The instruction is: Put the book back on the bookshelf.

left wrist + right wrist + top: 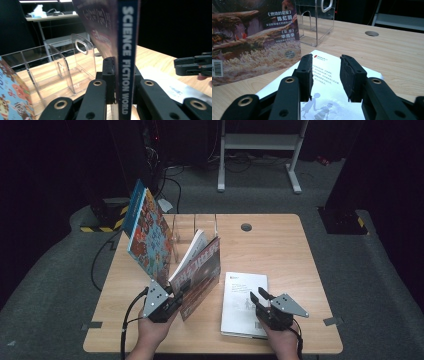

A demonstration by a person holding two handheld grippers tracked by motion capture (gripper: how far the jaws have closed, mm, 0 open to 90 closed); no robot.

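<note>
My left gripper [176, 295] is shut on the spine of a Science Fiction World magazine [200, 270], which stands upright and fanned open on the table [280, 245]. In the left gripper view the blue spine [126, 62] sits clamped between my jaws [122, 75]. A white book [244, 304] lies flat at the front right. My right gripper [258, 295] hovers open just over it, and nothing sits between its jaws [326, 72] above the white cover [329, 100]. The magazine's back cover [254, 50] stands to that gripper's left.
A clear acrylic divider rack [195, 227] stands at the back of the table, also in the gripper views [62, 67] [317, 22]. A colourful picture book [147, 237] stands tilted at the rack's left. A round cable hole [246, 226] lies behind, and a metal stand [260, 142] sits on the floor beyond.
</note>
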